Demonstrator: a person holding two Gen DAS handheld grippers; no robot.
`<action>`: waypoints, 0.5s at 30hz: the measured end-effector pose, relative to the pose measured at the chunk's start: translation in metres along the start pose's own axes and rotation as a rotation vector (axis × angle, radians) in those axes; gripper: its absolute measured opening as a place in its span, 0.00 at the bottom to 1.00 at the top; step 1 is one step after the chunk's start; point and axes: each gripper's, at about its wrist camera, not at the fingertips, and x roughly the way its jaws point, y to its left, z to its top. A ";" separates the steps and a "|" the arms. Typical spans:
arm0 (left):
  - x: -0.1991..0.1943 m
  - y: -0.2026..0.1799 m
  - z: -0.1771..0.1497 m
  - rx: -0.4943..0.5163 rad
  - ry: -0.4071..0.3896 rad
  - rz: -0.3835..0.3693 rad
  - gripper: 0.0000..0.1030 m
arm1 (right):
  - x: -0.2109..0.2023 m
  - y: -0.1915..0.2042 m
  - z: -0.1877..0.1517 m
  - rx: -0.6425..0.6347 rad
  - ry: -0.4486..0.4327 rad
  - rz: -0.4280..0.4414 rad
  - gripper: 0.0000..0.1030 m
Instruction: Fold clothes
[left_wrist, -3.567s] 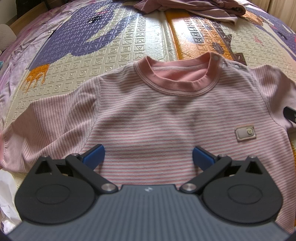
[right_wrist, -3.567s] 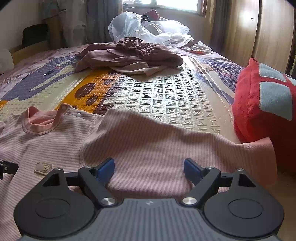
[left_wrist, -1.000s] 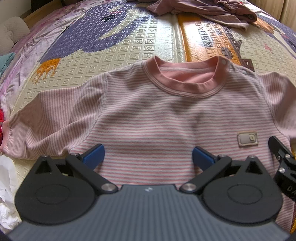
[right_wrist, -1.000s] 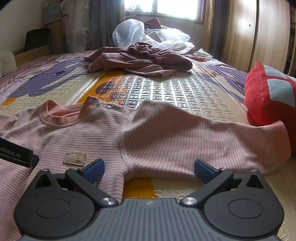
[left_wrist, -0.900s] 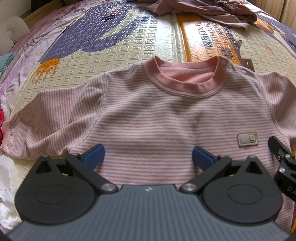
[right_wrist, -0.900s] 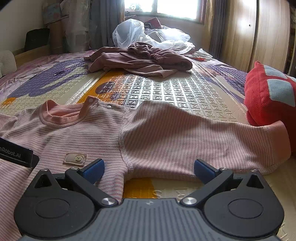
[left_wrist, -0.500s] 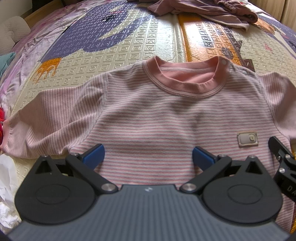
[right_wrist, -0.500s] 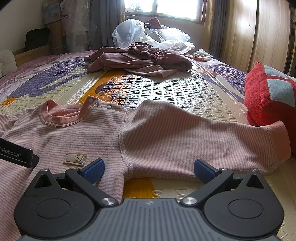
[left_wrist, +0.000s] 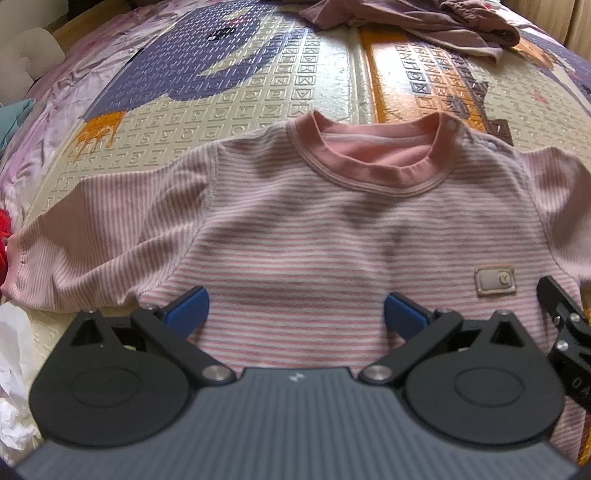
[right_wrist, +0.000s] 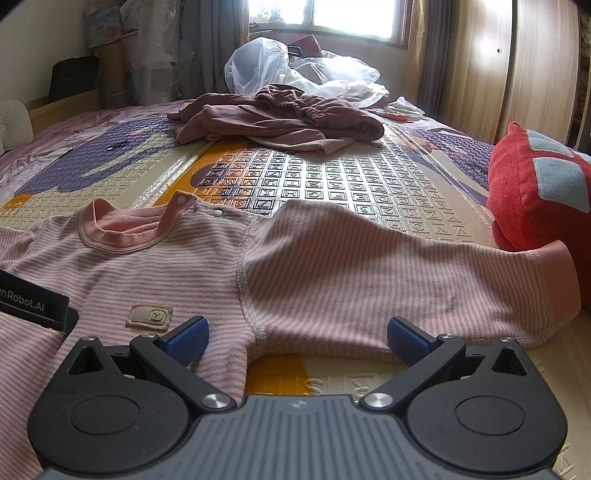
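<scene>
A pink striped long-sleeved shirt (left_wrist: 314, 236) lies face up and spread flat on a patterned play mat, collar (left_wrist: 376, 155) away from me, a small beige patch (left_wrist: 495, 280) on its chest. My left gripper (left_wrist: 295, 314) hovers open over the lower chest, holding nothing. My right gripper (right_wrist: 297, 334) stands open low over the shirt (right_wrist: 147, 273) at the armpit, where the outstretched sleeve (right_wrist: 406, 273) begins. Part of the right gripper's body (left_wrist: 565, 332) shows at the right edge of the left wrist view. The shirt's hem is hidden below both grippers.
A heap of mauve clothes (right_wrist: 280, 118) lies farther back on the mat (right_wrist: 332, 177), with clear plastic bags (right_wrist: 288, 66) behind it. A red cushion (right_wrist: 539, 192) sits just past the sleeve cuff. White crumpled material (left_wrist: 14, 369) lies at the left of the shirt's other sleeve.
Over the last second almost nothing moved. Since 3.6 s ago both grippers drew back from the shirt, and the right sleeve now lies flatter and straighter.
</scene>
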 end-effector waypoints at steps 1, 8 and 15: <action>0.000 0.000 0.000 0.000 0.000 0.000 1.00 | 0.000 0.000 0.000 0.000 0.000 0.000 1.00; 0.000 0.000 0.000 0.004 0.005 -0.009 1.00 | 0.000 0.000 0.000 -0.001 0.000 0.000 1.00; 0.001 0.002 0.002 0.010 0.014 -0.022 1.00 | 0.000 0.000 0.000 -0.001 0.000 -0.001 1.00</action>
